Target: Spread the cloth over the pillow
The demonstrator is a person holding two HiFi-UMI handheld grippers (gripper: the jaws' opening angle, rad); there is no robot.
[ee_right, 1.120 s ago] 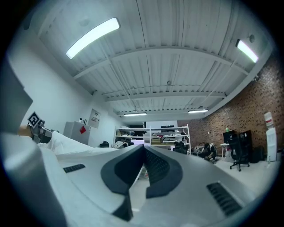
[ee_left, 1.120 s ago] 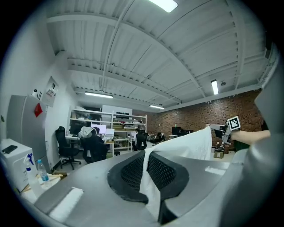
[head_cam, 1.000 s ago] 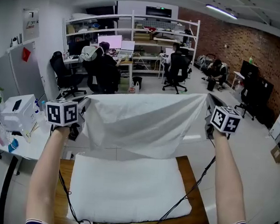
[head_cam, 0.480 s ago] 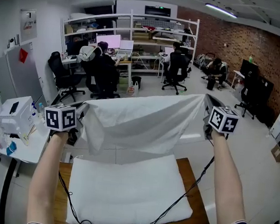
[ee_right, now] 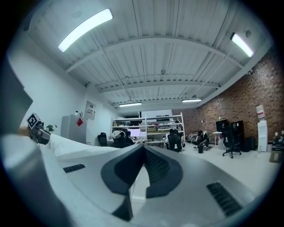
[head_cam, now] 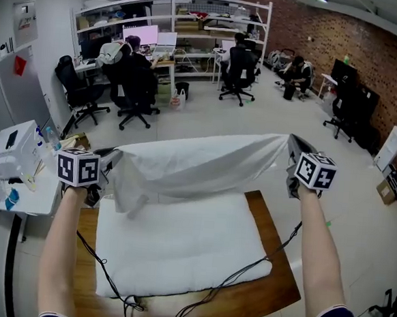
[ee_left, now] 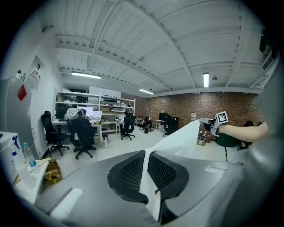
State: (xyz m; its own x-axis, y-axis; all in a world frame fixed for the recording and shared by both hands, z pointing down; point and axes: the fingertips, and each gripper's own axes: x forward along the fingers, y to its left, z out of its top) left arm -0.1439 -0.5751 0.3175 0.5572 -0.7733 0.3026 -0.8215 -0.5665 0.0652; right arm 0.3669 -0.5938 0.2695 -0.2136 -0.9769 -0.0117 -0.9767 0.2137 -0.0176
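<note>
A white cloth [head_cam: 198, 164] hangs stretched in the air between my two grippers, above the far edge of the white pillow [head_cam: 178, 248]. The pillow lies on a wooden table [head_cam: 274, 287]. My left gripper [head_cam: 108, 161] is shut on the cloth's left corner; in the left gripper view the cloth [ee_left: 186, 137] runs out from between the closed jaws [ee_left: 146, 155]. My right gripper [head_cam: 292, 149] is shut on the right corner, and a white strip of cloth [ee_right: 136, 181] shows between its jaws [ee_right: 143, 150]. The cloth's lower edge sags near the left.
Black cables [head_cam: 237, 277] trail from both grippers across the pillow. A white side table [head_cam: 24, 195] with a printer [head_cam: 11, 148] stands at the left. Office chairs [head_cam: 137, 91], people at desks and shelving [head_cam: 195, 24] fill the room behind; a brick wall [head_cam: 371, 52] runs along the right.
Both grippers have come down and forward with the cloth, which now hangs lower and flatter, reaching over the pillow's far edge. The view has tilted further down.
</note>
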